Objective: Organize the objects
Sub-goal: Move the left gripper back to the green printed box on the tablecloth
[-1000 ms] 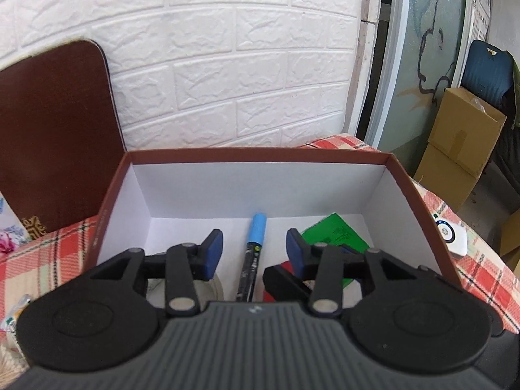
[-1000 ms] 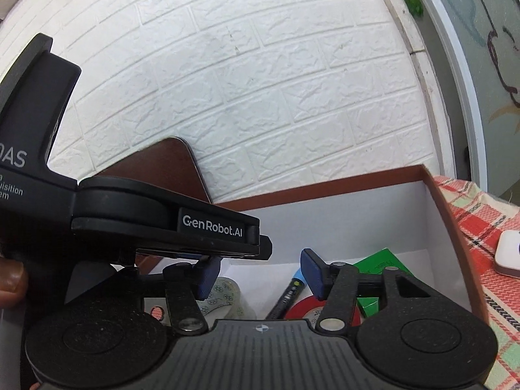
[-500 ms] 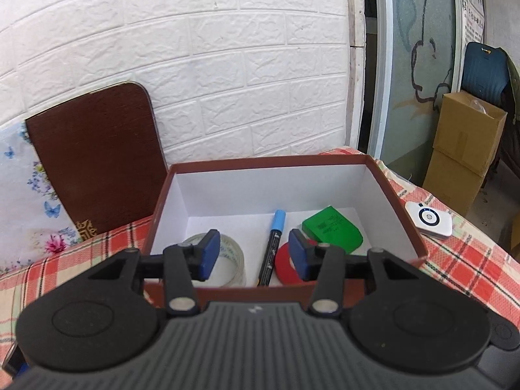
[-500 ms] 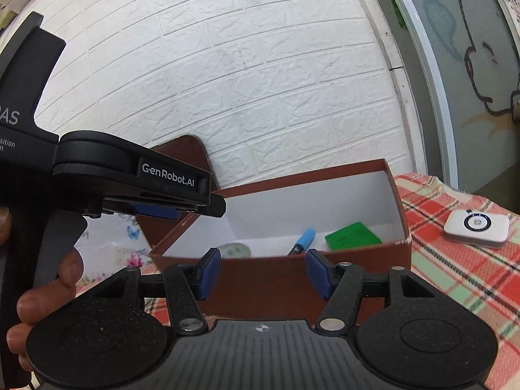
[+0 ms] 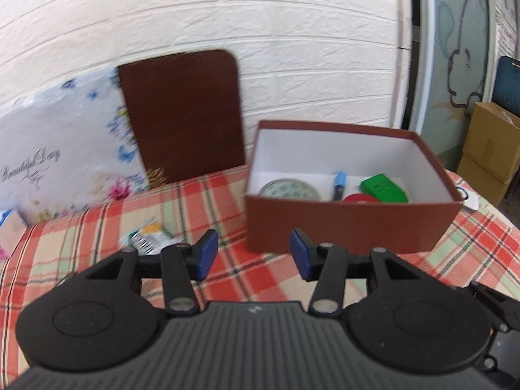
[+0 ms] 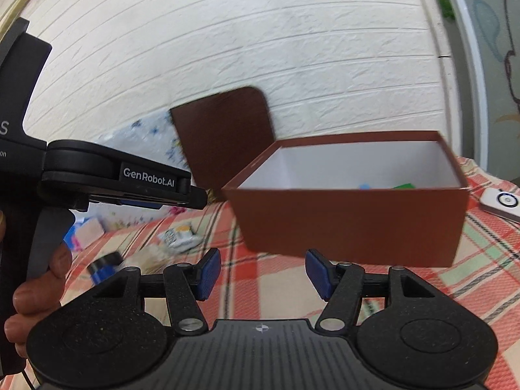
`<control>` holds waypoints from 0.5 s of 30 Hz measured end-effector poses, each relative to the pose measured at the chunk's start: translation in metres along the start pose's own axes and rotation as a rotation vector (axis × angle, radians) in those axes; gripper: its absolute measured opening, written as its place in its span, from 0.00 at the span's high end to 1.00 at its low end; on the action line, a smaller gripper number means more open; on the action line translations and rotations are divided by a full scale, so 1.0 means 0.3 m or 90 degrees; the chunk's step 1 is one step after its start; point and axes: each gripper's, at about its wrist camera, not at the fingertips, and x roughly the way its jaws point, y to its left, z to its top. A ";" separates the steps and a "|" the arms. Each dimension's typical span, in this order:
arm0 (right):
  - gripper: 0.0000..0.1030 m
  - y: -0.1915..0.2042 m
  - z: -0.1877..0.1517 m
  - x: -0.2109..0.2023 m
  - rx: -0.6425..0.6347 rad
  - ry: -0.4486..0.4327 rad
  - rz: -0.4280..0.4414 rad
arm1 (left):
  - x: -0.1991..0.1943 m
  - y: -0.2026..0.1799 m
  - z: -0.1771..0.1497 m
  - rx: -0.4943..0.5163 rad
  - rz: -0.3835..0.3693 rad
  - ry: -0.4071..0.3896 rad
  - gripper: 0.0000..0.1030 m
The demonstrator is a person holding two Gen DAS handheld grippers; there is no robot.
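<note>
Left wrist view: left gripper (image 5: pixel 250 253) is held above the plaid tablecloth (image 5: pixel 208 201), jaws apart, nothing between them. Brown box (image 5: pixel 351 224) is seen ahead and to the right, open-topped, white inside. Inside it, a tape roll (image 5: pixel 288 190) lies at the left, a blue-capped marker (image 5: pixel 339 184) in the middle, a red round item (image 5: pixel 359 198) just beside the marker, a green block (image 5: pixel 383 188) at the right. Brown lid (image 5: pixel 182 113) is propped upright against the white brick wall (image 5: pixel 227 9), left of the box. A small packet (image 5: pixel 148 237) lies on the cloth near the left fingertip. A white device (image 5: pixel 468 196) is partly hidden behind the box's right corner.

Right wrist view: right gripper (image 6: pixel 261 273) is also spread, empty, low in front of the box (image 6: pixel 351 224). Only the blue cap and a bit of green are visible over the rim. The left gripper body (image 6: pixel 107 178) is seen at the left edge. A small dark cylindrical item (image 6: pixel 105 265) lies on the cloth; too blurred to identify.
</note>
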 end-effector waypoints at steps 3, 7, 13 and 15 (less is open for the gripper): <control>0.42 0.075 -0.022 0.028 -0.032 0.025 0.016 | -0.005 0.103 -0.060 -0.028 0.020 0.011 0.50; 0.42 0.176 -0.069 0.077 -0.078 0.067 0.038 | -0.003 0.258 -0.166 -0.061 0.049 0.026 0.49; 0.42 0.328 -0.192 0.194 -0.150 0.166 0.097 | 0.007 0.590 -0.392 -0.159 0.128 0.074 0.48; 0.42 0.389 -0.227 0.242 -0.186 0.195 0.120 | 0.020 0.730 -0.474 -0.207 0.195 0.103 0.48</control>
